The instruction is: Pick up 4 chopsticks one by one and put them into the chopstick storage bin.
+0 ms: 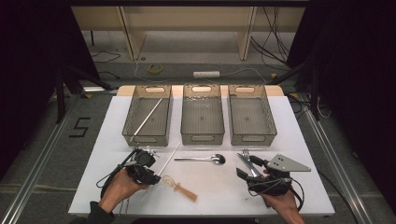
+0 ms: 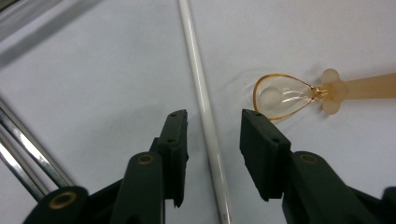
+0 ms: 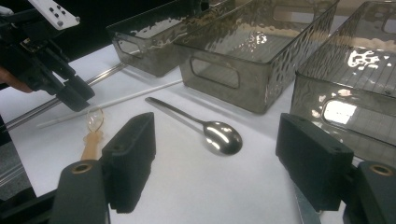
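left gripper (image 2: 211,135): your jaws stand apart on both sides of the white stick (image 2: 201,98); the pads do not press it yet, so nothing is grasped.
white stick: it lies flat on the white table (image 1: 289,135), in the lower left of the high view, and it runs up through the middle of the left gripper view, between your two jaws.
risk of slipping: the stick is thin, round and smooth. i think it can roll or squirt out when you clench, if the pads do not meet it square.
risk of scraping: the stick lies directly on the table, so jaws that come too low can push on the surface and miss the stick.
small whisk (image 2: 285,95): it lies just beside your right-hand jaw in the left gripper view, its wire loop near the pad tip. a small drift to that side can catch the loop and drag it.
risk of swinging: the stick is long and you take it near one end, so i judge it can tilt and hit the left bin (image 1: 148,114), where another stick (image 1: 147,119) already rests.
right gripper (image 3: 224,158): released, jaws wide, hovering near the spoon (image 3: 219,135) and holding nothing.
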A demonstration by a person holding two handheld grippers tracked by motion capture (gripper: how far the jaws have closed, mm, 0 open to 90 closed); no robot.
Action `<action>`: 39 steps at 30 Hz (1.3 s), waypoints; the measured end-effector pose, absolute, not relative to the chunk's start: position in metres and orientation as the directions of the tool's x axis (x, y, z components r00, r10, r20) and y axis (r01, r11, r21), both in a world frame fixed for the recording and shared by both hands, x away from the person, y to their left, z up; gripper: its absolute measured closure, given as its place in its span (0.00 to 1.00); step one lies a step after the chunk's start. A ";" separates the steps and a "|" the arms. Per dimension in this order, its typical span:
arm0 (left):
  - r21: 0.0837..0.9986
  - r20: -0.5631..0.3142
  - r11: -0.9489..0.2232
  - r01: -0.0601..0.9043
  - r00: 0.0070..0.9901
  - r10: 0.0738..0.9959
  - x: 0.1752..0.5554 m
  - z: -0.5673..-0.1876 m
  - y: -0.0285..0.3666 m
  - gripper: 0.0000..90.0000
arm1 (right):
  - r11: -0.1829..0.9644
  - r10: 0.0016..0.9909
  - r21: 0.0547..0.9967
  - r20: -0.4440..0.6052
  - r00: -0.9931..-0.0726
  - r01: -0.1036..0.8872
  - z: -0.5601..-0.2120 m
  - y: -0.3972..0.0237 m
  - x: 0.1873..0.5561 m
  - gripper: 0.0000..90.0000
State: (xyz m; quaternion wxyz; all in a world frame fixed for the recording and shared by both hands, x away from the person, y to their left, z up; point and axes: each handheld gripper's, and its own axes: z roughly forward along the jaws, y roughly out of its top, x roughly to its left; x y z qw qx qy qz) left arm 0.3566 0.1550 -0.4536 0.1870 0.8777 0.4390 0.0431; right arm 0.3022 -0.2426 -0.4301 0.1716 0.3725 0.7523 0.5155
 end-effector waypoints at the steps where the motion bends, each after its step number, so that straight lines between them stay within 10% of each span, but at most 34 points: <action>1: 0.366 -0.089 -0.545 0.755 0.611 0.787 0.357 -0.454 0.155 0.70 | 0.190 0.738 0.904 0.126 -0.663 0.384 -0.430 -0.243 0.302 0.33; 39: 0.336 -0.081 -0.545 0.768 0.600 0.796 0.357 -0.464 0.150 0.90 | 0.194 0.737 0.902 0.125 -0.665 0.385 -0.430 -0.242 0.302 0.33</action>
